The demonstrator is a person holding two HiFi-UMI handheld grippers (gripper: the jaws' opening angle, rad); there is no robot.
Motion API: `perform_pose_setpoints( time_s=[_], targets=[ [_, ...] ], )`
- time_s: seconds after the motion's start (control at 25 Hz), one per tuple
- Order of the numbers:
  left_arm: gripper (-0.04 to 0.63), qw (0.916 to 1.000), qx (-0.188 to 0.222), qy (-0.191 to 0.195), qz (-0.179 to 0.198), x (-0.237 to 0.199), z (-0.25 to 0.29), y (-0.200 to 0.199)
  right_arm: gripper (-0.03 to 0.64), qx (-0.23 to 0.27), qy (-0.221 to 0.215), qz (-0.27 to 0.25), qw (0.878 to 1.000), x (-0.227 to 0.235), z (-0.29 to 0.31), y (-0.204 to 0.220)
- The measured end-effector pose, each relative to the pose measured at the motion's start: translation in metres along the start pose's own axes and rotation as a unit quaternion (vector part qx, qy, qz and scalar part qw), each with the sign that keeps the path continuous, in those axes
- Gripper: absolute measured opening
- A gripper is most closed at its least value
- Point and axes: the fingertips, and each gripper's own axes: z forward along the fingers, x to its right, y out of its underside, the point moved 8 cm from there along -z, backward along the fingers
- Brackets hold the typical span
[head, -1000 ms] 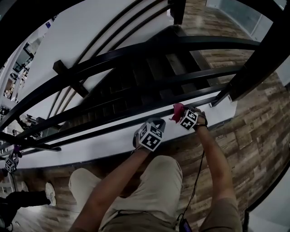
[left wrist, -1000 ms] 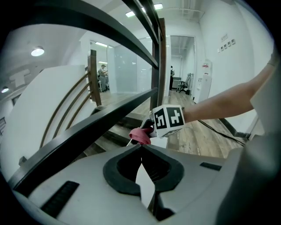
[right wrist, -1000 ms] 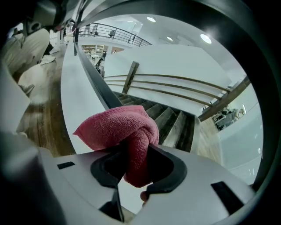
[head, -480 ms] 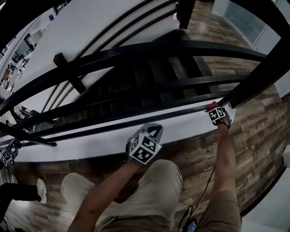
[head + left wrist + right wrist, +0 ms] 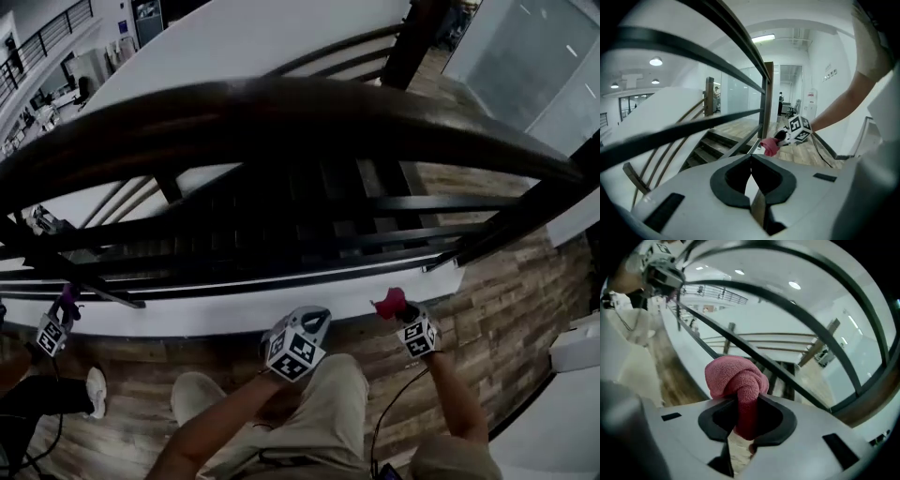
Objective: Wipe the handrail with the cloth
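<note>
The wide dark handrail (image 5: 281, 108) arcs across the top of the head view, blurred and close to the camera. My right gripper (image 5: 401, 317) is below it, near the white ledge, shut on a bunched pink cloth (image 5: 388, 303). In the right gripper view the cloth (image 5: 736, 378) bulges out above the closed jaws of that gripper (image 5: 740, 404) and touches no rail. My left gripper (image 5: 302, 336) hangs just left of the right one, and its jaws (image 5: 751, 168) are shut with nothing between them. From the left gripper view I see the cloth (image 5: 769, 146) ahead.
Thin black rails (image 5: 412, 202) run under the handrail, with stairs (image 5: 281, 225) going down behind them. A white ledge (image 5: 187, 317) borders the wooden floor (image 5: 506, 309). At the left stands another person holding a marker cube (image 5: 52, 333). A dark post (image 5: 412, 37) rises at the back.
My right gripper has pulled the cloth back from the post at the right end of the lower rail toward my body. The head view has tilted up, so the handrail looms large.
</note>
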Motion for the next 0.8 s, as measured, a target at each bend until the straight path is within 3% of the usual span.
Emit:
perform_pose_setpoints(
  time_s=[0.12, 0.32, 0.48, 0.64, 0.8],
  targets=[
    [0.017, 0.9996, -0.013, -0.001, -0.026, 0.016, -0.068, -0.052, 0.098, 0.039, -0.084, -0.022, 0.995, -0.056, -0.097, -0.086],
    [0.017, 0.9978, -0.043, 0.008, -0.049, 0.042, -0.159, -0.167, 0.099, 0.076, -0.155, -0.023, 0.985, -0.05, -0.264, -0.202],
    [0.017, 0.997, -0.061, 0.007, -0.046, 0.066, -0.235, -0.236, 0.1, 0.089, -0.164, -0.031, 0.982, -0.036, -0.368, -0.269],
    [0.017, 0.9948, -0.078, -0.004, -0.065, 0.09, -0.293, -0.31, 0.1, 0.103, -0.154, -0.029, 0.982, 0.01, -0.455, -0.332],
    [0.017, 0.9941, -0.083, -0.016, -0.069, 0.108, -0.341, -0.362, 0.1, 0.117, -0.157, -0.013, 0.981, 0.038, -0.514, -0.382]
  ],
)
